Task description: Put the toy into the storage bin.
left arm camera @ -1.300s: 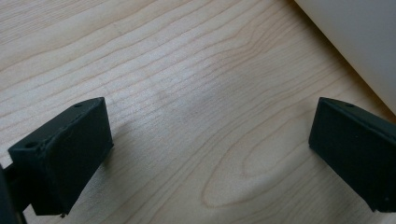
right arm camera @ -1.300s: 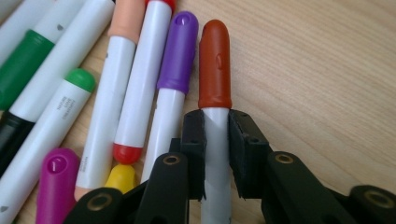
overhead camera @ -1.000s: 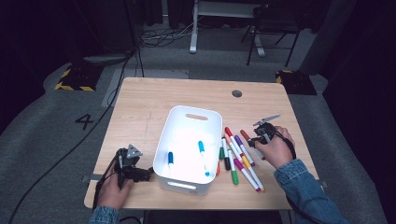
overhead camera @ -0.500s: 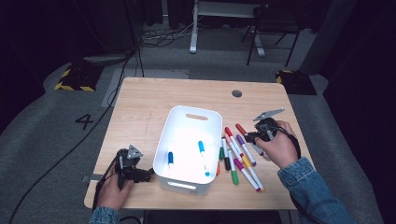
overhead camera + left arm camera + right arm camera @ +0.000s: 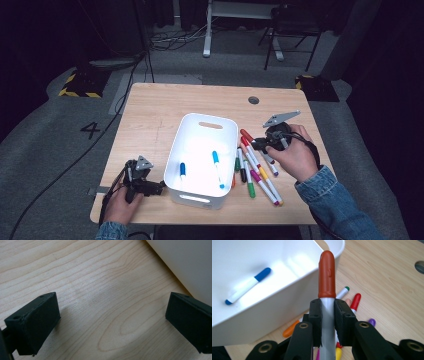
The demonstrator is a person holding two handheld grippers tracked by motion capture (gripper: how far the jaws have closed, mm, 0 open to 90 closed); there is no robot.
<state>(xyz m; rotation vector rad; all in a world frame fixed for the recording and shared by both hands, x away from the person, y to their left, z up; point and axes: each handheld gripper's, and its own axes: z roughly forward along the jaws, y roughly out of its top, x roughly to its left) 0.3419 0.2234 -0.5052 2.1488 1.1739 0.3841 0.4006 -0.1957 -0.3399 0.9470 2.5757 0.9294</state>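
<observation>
Marker (image 5: 327, 277) (red-capped) clamped in right tool (image 5: 327, 311).

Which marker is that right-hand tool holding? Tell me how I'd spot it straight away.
Start at the white bin in the middle of the wooden table, then look to the row of markers lying beside it on the right. Just above that row, the right gripper is shut on the marker with the brick-red cap, the one lifted off the table rather than lying flat.
</observation>
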